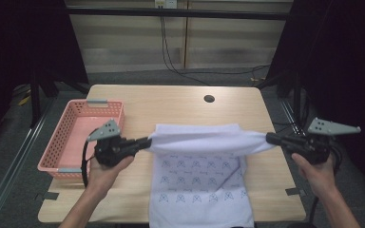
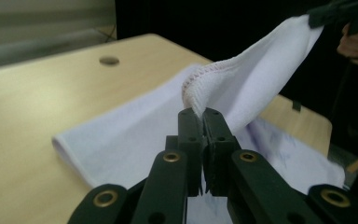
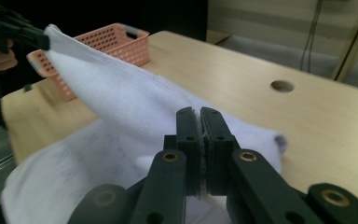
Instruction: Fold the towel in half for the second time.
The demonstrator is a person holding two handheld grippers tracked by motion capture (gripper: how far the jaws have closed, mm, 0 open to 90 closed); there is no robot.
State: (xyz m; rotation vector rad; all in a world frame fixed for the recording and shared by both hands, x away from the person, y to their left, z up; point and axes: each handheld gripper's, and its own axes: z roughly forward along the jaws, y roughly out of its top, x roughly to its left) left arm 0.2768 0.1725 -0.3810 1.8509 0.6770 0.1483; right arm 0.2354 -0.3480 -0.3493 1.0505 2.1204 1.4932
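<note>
While towel (image 1: 204, 142) spans between | left fingers (image 1: 148, 141), right fingers (image 1: 269, 137) clamp its corners

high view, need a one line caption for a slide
Both grippers, left and right, pinch a white towel and lift its far edge over the table.

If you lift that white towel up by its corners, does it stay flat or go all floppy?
Probably floppy: the towel sags between the left gripper and right gripper, while its near part lies flat on the table. It seems light, since thin jaws pinching just the edge hold it. It looks soft, unlikely to break.
</note>
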